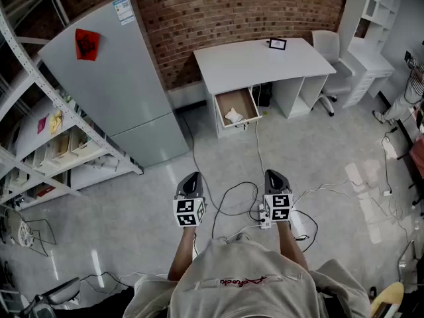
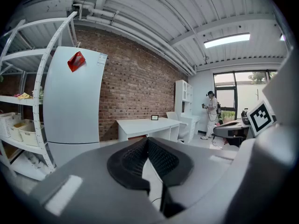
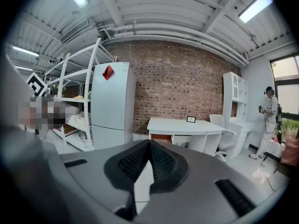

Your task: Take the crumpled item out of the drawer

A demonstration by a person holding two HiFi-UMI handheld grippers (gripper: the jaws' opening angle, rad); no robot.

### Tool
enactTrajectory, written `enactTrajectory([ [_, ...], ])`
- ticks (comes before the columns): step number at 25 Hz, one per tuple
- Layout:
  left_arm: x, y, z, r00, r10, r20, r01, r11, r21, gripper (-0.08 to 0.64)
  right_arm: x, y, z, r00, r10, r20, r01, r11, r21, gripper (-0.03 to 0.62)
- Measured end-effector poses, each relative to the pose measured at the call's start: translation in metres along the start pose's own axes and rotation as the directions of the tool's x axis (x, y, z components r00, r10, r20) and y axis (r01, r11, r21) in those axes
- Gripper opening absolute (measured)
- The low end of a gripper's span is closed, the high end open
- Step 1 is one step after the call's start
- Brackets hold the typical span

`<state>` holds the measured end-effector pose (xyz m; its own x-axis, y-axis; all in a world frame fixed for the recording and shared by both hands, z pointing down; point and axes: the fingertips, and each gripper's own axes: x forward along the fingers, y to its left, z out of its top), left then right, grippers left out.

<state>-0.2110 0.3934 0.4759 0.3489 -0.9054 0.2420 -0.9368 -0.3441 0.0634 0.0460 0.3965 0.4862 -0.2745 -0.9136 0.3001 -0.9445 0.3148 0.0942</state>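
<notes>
A white desk point(image 1: 262, 59) stands against the brick wall, and its drawer point(image 1: 236, 108) is pulled out at the left side. A crumpled white item point(image 1: 234, 116) lies inside the drawer. Far from it, near the bottom of the head view, my left gripper point(image 1: 192, 179) and my right gripper point(image 1: 273, 175) are held side by side over the floor, both shut and empty. The left gripper point(image 2: 147, 140) and the right gripper point(image 3: 149, 143) both point toward the desk point(image 2: 145, 123) point(image 3: 184, 125), with their tips touching.
A grey fridge point(image 1: 116, 85) stands left of the desk, with white shelving point(image 1: 46, 144) further left. Cables point(image 1: 245, 197) trail across the floor between me and the desk. A white chair point(image 1: 328, 52) and cabinet point(image 1: 368, 25) sit at the right. A person point(image 2: 211, 113) stands far right.
</notes>
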Motion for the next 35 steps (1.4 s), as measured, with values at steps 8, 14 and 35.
enactTrajectory([
  [8,0.002,-0.013,0.000,1.000,-0.002,-0.005,0.002,1.000,0.002,0.009,-0.006,-0.010,-0.003,1.000,0.004,-0.010,-0.004,1.000,-0.002,0.012],
  [14,0.007,-0.024,0.001,1.000,-0.003,-0.007,0.003,1.000,0.009,0.009,-0.006,-0.023,0.002,1.000,0.008,0.023,-0.009,1.000,0.016,0.012],
  [35,0.024,-0.068,-0.020,0.998,0.034,-0.047,-0.034,0.999,-0.011,0.009,-0.001,-0.062,-0.027,0.998,0.068,-0.012,-0.068,0.998,0.012,0.012],
])
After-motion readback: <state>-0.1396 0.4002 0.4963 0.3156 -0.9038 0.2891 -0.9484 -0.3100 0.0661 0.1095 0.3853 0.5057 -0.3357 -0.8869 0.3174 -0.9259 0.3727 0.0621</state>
